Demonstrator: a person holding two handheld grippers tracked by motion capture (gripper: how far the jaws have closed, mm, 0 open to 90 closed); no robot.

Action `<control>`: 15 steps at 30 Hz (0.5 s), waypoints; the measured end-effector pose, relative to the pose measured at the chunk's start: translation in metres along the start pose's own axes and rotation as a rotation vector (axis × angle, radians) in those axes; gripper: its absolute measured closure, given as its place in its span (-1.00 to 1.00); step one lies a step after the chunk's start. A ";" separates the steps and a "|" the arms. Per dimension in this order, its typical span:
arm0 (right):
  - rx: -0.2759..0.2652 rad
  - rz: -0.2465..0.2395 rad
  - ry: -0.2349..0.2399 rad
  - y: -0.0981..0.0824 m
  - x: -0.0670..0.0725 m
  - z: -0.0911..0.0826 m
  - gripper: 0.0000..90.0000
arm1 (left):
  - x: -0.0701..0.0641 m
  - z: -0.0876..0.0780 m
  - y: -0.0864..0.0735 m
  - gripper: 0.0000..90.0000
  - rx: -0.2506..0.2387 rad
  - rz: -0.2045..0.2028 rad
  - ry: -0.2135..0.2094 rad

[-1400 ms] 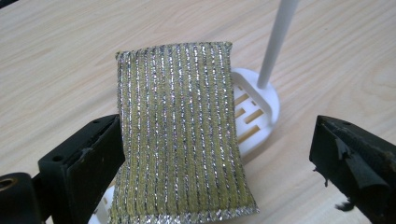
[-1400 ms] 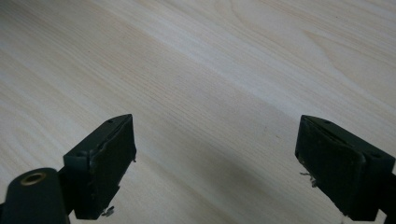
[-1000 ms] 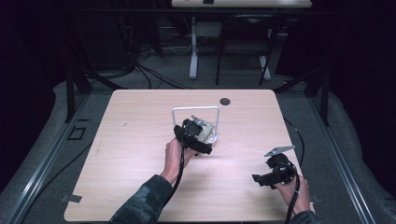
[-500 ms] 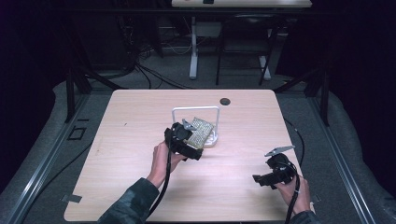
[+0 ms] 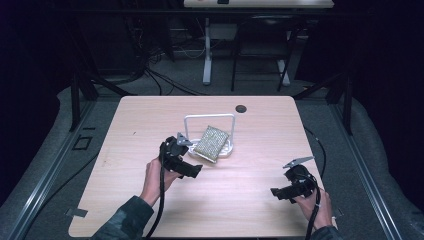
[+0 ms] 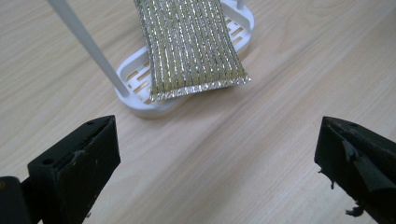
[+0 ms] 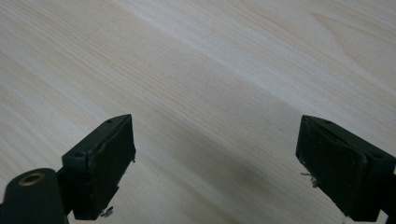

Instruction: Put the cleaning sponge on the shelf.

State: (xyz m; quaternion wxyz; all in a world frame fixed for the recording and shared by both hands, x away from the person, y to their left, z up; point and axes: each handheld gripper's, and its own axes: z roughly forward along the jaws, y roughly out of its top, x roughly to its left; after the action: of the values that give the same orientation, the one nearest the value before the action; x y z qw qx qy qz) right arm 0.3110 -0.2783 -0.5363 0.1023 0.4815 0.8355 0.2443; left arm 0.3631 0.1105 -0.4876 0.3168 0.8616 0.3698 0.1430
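A glittery gold-and-silver sponge (image 5: pixel 212 143) leans tilted on a small white rack (image 5: pixel 227 149) with a hoop frame near the table's middle. In the left gripper view the sponge (image 6: pixel 189 44) lies across the white rack (image 6: pixel 135 93), its near end sticking out past the rim. My left gripper (image 5: pixel 192 169) sits just left and front of the rack, open, jaws wide apart with nothing between them (image 6: pixel 217 163). My right gripper (image 5: pixel 277 192) rests near the front right of the table, open over bare wood (image 7: pixel 215 163).
The light wooden table (image 5: pixel 150 120) has a dark round hole (image 5: pixel 241 108) at the back. Black cables trail from both grippers toward the front edge. Desk legs and cables stand on the floor behind the table.
My left gripper has let go of the sponge and drawn back toward the left and front. The sponge now rests on the rack. The right gripper has not moved.
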 end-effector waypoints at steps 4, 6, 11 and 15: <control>0.008 -0.011 -0.004 0.000 -0.001 0.000 -0.75 | 0.007 -0.010 -0.012 -1.00 -0.005 -0.007 0.003; 0.006 -0.003 -0.002 0.000 0.000 0.000 -0.75 | 0.012 -0.016 -0.022 -1.00 -0.005 -0.018 0.011; 0.007 -0.004 0.001 0.000 0.000 0.001 -0.75 | 0.018 -0.024 -0.037 -1.00 -0.002 -0.031 0.024; 0.006 0.000 0.002 0.000 0.001 0.001 -0.75 | 0.026 -0.030 -0.060 -1.00 0.005 -0.055 0.028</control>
State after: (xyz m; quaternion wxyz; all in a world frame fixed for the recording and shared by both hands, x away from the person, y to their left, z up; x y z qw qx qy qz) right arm 0.3109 -0.2776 -0.5375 0.1002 0.4815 0.8364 0.2421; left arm 0.3338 0.1736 -0.5036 0.3131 0.8499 0.3982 0.1454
